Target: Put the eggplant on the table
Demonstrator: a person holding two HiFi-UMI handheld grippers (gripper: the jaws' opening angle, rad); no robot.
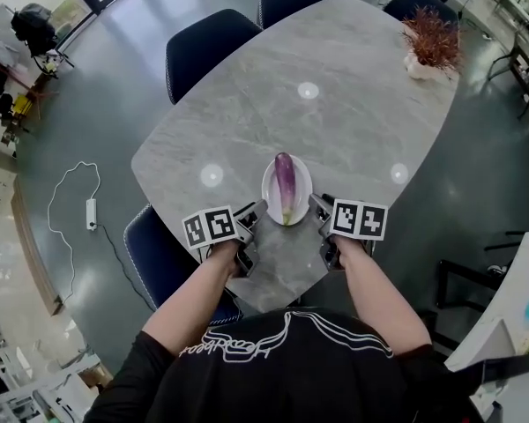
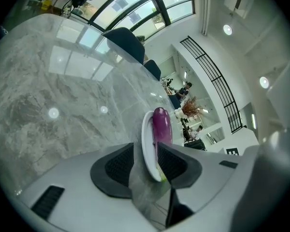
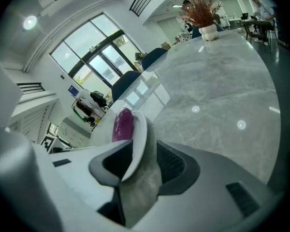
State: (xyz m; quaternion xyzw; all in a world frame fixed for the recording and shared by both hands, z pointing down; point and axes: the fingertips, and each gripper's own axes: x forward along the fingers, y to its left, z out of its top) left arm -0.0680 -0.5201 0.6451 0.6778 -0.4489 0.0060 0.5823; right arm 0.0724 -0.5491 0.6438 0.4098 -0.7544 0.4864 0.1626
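We hold the left gripper (image 1: 251, 217) and right gripper (image 1: 320, 208) at either side of a white plate (image 1: 304, 183) on the grey table (image 1: 353, 69), with the purple eggplant (image 1: 285, 181) lying on the plate. Both grippers' jaws gape around the plate's rim. Whether any pad still brushes it is unclear.

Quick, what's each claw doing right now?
Left claw: open, the plate rim between its jaws, not clamped.
Right claw: open, the plate's opposite rim between its jaws.

Dark blue chairs (image 1: 210, 47) stand near a reddish dried plant (image 1: 432, 38) (in a white pot).
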